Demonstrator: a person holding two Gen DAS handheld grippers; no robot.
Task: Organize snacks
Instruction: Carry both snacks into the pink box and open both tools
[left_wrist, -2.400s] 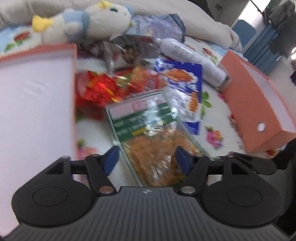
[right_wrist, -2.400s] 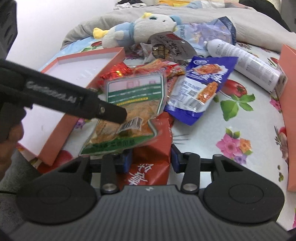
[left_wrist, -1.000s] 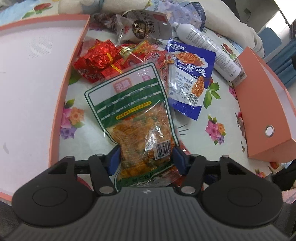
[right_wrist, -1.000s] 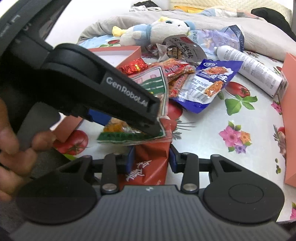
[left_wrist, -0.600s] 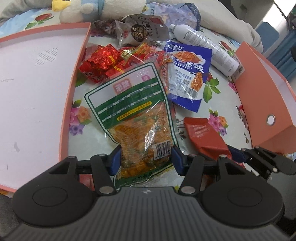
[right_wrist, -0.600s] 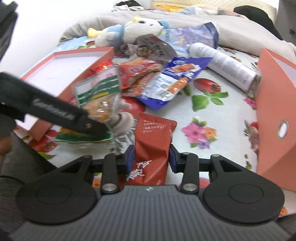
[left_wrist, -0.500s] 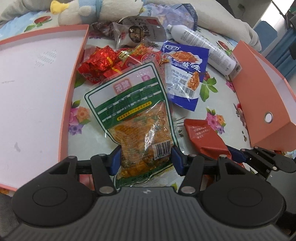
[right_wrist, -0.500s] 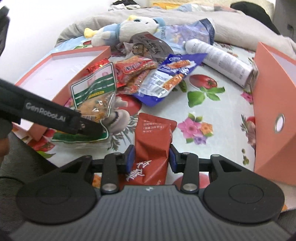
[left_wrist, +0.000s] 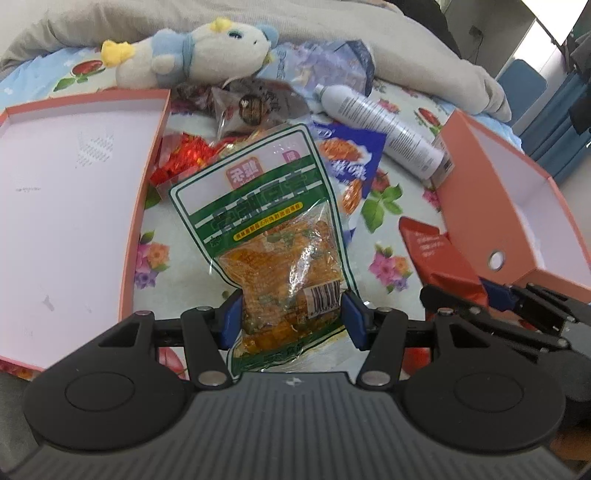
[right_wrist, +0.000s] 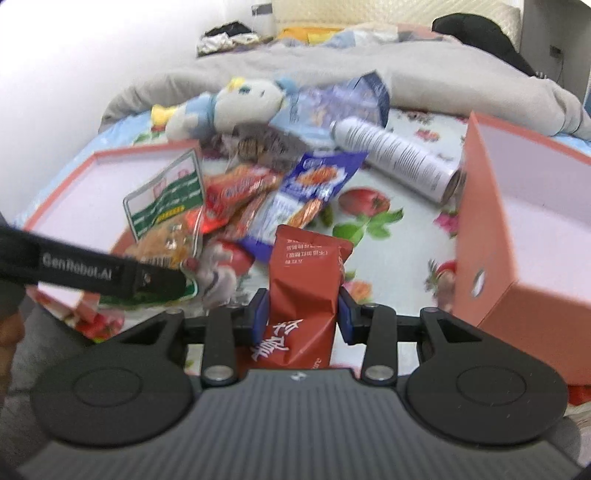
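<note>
My left gripper is shut on a green-and-clear snack bag with orange pieces inside, lifted off the flowered cloth. My right gripper is shut on a red snack pouch with white characters, also held up. In the left wrist view the red pouch and the right gripper's fingers show at the right. In the right wrist view the left gripper's finger crosses the left side with the green bag.
A flat orange box lid lies at the left and a deeper orange box at the right. Between them lie a blue snack bag, red wrapped sweets, a dark packet, a white spray can and a plush toy.
Both grippers have risen with their packets. The green bag has come up off the cloth, and the right gripper with the red pouch has swung out to the right, toward the deeper orange box.
</note>
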